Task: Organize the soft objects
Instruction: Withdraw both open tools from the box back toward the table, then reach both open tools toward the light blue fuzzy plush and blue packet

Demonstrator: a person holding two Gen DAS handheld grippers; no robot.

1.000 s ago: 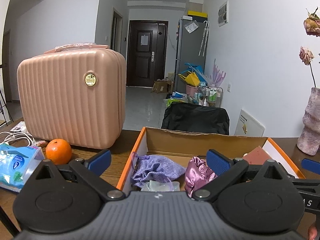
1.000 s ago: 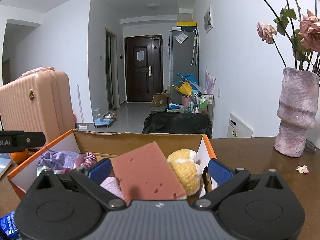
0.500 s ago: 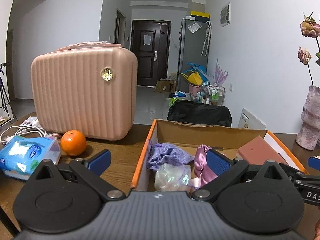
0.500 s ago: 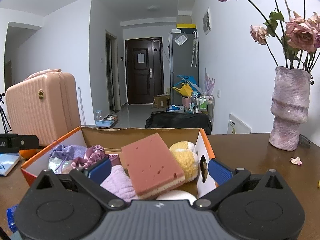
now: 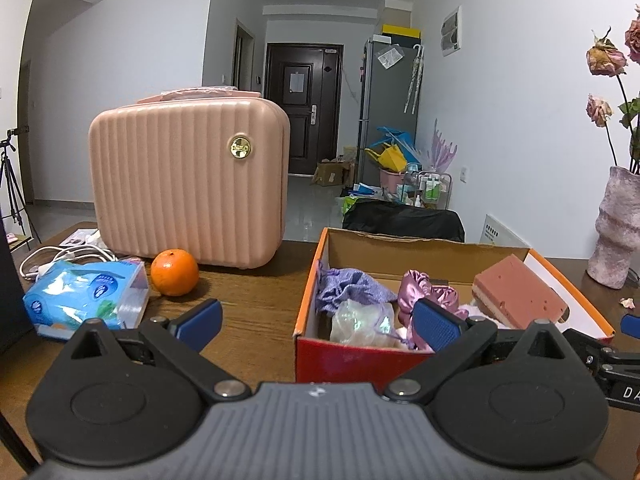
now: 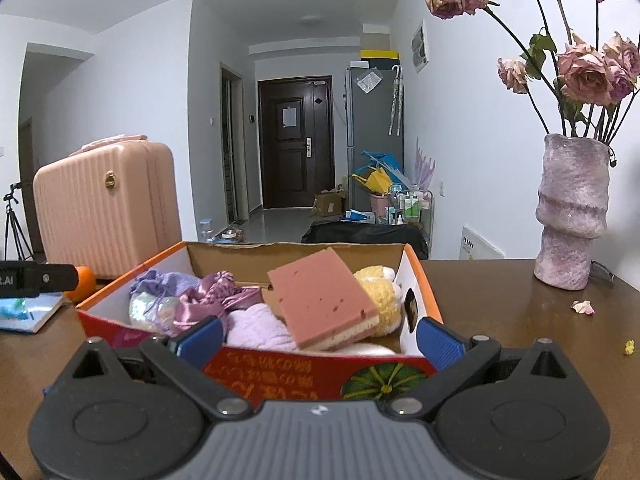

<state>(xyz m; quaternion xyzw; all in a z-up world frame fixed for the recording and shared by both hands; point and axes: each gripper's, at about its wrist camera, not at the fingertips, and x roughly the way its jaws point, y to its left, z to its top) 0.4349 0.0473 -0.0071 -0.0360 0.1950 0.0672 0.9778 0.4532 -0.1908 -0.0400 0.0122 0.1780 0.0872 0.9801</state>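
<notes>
An orange-rimmed cardboard box [image 5: 424, 248] [image 6: 288, 372] on the wooden table holds soft things: a purple knit pouch [image 5: 352, 286] [image 6: 168, 282], a clear iridescent bag [image 5: 362, 320], a pink satin scrunchie [image 5: 420, 290] [image 6: 208, 300], a pink sponge [image 5: 516, 290] [image 6: 320, 298], a yellow knit toy [image 6: 380, 292] and a lilac cloth [image 6: 256, 326]. My left gripper [image 5: 316, 322] is open and empty, in front of the box's left corner. My right gripper [image 6: 316, 334] is open and empty, in front of the box's near wall.
A pink ribbed suitcase [image 5: 188, 180] stands at the back left, with an orange [image 5: 174, 272], a blue tissue pack [image 5: 84, 298] and white cables [image 5: 60, 258] near it. A pink vase of dried roses [image 6: 568, 216] stands at the right. Petals [image 6: 582, 306] lie on the table.
Both grippers have pulled back from over the box towards the table's near side. The box's front wall now shows. Both stay open.
</notes>
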